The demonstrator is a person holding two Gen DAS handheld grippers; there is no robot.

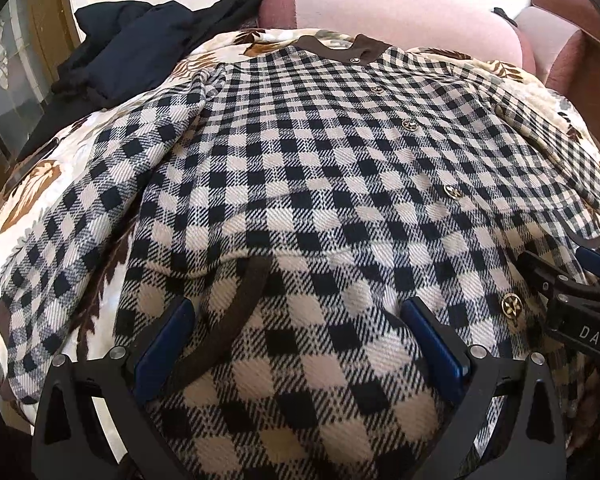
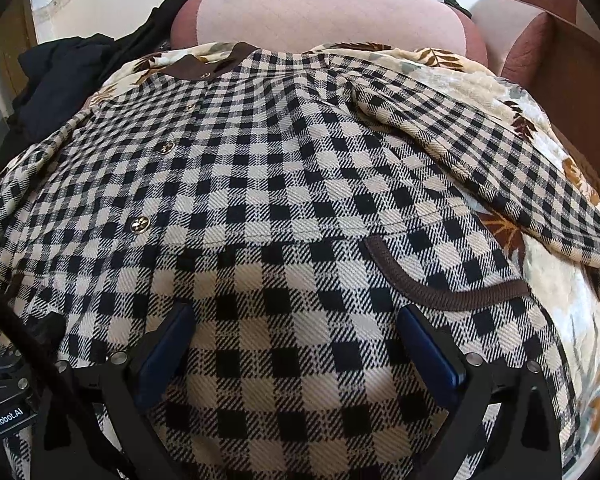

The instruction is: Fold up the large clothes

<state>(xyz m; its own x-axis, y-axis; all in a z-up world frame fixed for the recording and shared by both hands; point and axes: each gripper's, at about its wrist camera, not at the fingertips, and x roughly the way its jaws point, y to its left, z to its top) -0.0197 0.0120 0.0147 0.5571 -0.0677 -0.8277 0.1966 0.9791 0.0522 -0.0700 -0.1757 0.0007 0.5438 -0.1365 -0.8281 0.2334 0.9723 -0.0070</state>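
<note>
A black-and-cream checked jacket (image 1: 300, 160) with gold buttons and a brown collar lies spread, front up, on a leaf-print blanket (image 1: 32, 192); it also shows in the right wrist view (image 2: 280, 168). My left gripper (image 1: 296, 312) is open, its blue pads either side of the hem area by a brown-trimmed pocket (image 1: 236, 312). My right gripper (image 2: 296, 316) is open over the hem beside the other pocket trim (image 2: 440, 288). The right gripper's body (image 1: 576, 304) shows at the right edge of the left wrist view. Both sleeves lie out to the sides.
A pile of dark clothes (image 1: 132, 52) lies at the far left of the blanket. Pink cushions (image 2: 324, 16) of a sofa stand behind the jacket. A brown sofa arm (image 2: 572, 76) is at the right.
</note>
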